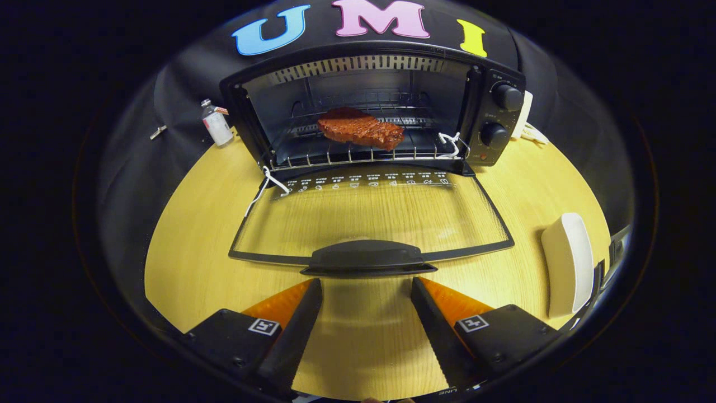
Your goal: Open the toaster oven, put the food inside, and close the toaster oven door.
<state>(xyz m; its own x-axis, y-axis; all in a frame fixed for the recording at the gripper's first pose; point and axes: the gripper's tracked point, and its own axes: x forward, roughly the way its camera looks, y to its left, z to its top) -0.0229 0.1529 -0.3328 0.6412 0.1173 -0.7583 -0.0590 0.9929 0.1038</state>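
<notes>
A black toaster oven [492, 120] stands at the back of the wooden table, its glass door [369, 215] folded down flat toward me. A brown steak [361, 130] lies on the wire rack [363, 155] inside the oven. The door's black handle [366, 258] sits just ahead of my fingertips. My gripper [366, 282] is open, nothing between its fingers, and the tips stop just short of the handle.
A small bottle [216, 124] stands left of the oven against the black cloth. A white dish [569, 263] lies on the table to the right. White cord hangs at both door hinges. Two knobs [506, 96] are on the oven's right panel.
</notes>
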